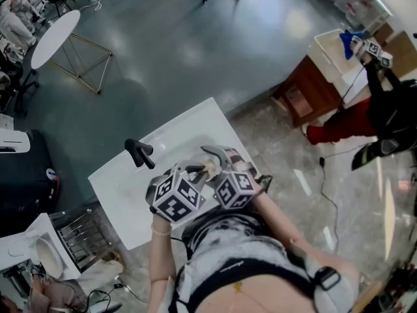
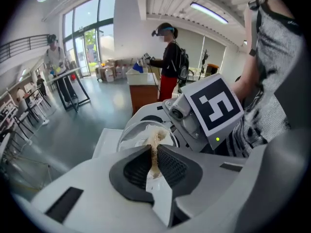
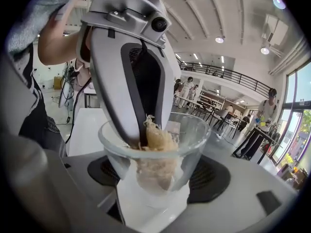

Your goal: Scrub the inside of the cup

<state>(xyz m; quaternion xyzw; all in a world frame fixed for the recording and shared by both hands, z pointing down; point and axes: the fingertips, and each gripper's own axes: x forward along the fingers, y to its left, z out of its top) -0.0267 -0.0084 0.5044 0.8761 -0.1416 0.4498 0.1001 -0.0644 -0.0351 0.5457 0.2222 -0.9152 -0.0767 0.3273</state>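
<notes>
Cup [image 3: 194,135] of clear glass is clamped in the right gripper [image 3: 154,181] over the white table [image 1: 124,188], near its front edge. The left gripper [image 2: 153,165] pinches a fibrous scrubber [image 3: 155,149] inside it. Open floor [image 1: 182,51] lies beyond.

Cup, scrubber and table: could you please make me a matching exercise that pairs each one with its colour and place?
Things:
1. cup
2. scrubber
3. table

Descriptions:
A. white, below both grippers
B. clear glass, clamped in the right gripper
C. tan fibres, pinched by the left gripper, dipped into the cup

Pairs: 1-B; 2-C; 3-A
</notes>
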